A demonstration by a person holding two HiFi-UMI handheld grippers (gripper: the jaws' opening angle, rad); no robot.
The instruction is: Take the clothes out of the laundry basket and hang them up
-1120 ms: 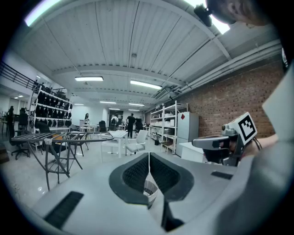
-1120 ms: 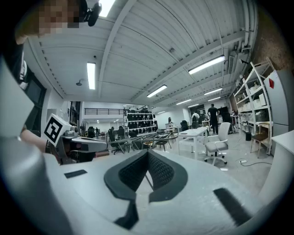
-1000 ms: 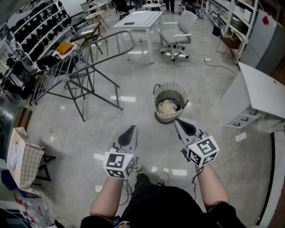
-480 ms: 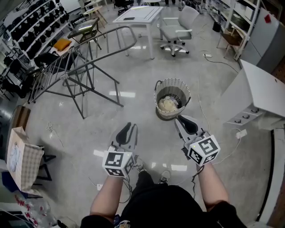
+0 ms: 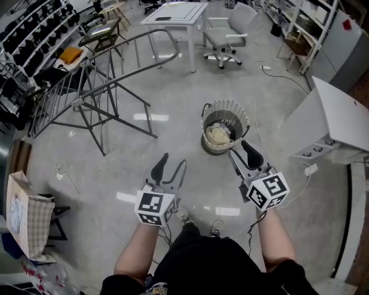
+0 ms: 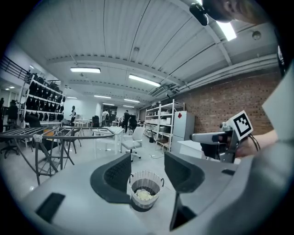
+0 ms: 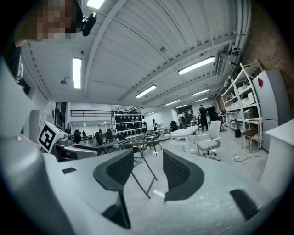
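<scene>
Polished floor (image 5: 179,144) bears laundry basket (image 5: 225,114) holding clothes (image 5: 218,136).

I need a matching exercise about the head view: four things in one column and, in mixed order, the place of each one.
Things:
1. laundry basket
2. drying rack
3. office chair
4. checked bag

Places:
a. lower left edge
b. top, right of the white table
c. middle of the floor
d. upper left

Pairs: 1-c, 2-d, 3-b, 4-a
</scene>
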